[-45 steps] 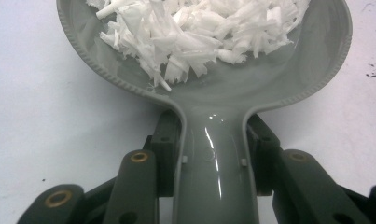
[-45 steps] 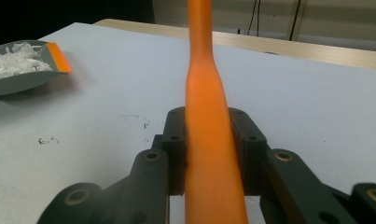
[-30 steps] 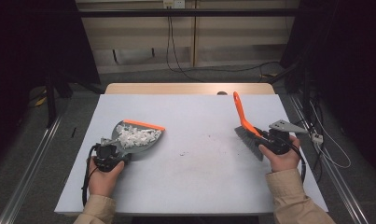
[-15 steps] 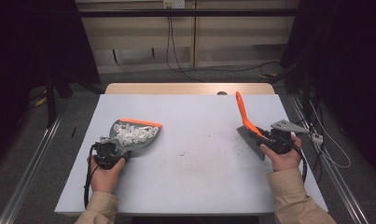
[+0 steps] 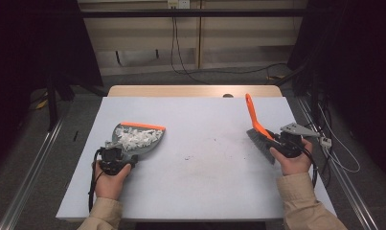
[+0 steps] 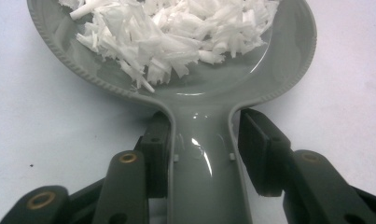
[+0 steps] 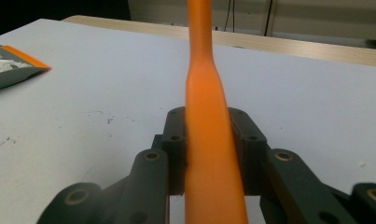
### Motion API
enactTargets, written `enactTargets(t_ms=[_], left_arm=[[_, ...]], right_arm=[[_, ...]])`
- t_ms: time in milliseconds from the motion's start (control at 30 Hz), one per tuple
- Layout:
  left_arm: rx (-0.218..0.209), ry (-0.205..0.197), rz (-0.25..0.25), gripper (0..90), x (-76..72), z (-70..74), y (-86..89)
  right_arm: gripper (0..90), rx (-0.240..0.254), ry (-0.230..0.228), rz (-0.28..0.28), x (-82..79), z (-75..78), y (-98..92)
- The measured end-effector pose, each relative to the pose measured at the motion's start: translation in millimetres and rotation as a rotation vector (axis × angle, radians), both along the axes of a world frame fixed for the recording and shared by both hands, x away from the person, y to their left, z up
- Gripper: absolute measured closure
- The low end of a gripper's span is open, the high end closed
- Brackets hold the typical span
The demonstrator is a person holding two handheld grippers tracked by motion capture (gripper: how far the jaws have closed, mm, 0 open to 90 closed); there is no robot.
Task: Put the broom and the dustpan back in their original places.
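Pale grey-white and scuffed with a few dark specks near its middle, the bench (image 5: 200,163) carries both things well apart, one toward each side edge. Near the left edge lies the grey plastic dustpan with an orange lip (image 5: 135,139), flat on the surface and heaped with white shredded paper scraps (image 6: 176,32). Its long axis runs from the handle, which points back toward the near left corner, out to the orange lip facing the far edge. The left tool (image 5: 115,158) sits astride that handle; its jaws have just been opening, and in the left gripper view a gap shows on the right side between pad and handle, so the grip is slackened, not clamped. Near the right edge the right tool (image 5: 281,141) is closed on the orange-handled brush with dark bristles (image 5: 257,132); the handle slants up and away toward the far edge, with the bristles just over the bench beside the hand. The dustpan lies far to the left of the brush, across the whole middle of the bench, so the left hand is much nearer it. Any meeting of brush and pan would call for a long reach leftward.
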State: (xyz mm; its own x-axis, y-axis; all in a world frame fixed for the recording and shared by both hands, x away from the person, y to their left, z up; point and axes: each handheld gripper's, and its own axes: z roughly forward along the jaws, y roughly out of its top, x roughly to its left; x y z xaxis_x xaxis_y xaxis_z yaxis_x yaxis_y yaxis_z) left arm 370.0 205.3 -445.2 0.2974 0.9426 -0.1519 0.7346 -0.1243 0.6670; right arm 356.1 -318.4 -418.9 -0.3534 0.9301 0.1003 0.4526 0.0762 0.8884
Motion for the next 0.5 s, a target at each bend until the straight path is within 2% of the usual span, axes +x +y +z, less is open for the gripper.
enactTargets(t_ms=[167,500], left_arm=[[-0.005,0.001,-0.011,54.0,-0.5,0.6,-0.3],[-0.022,-0.005,-0.023,52.9,-1.2,0.8,-0.6]], right_arm=[[70.9,-0.010,-0.007,-0.018,0.6,-0.3,-3.2],[70.9,-0.045,0.007,-0.081,-2.0,-4.1,-15.9]])
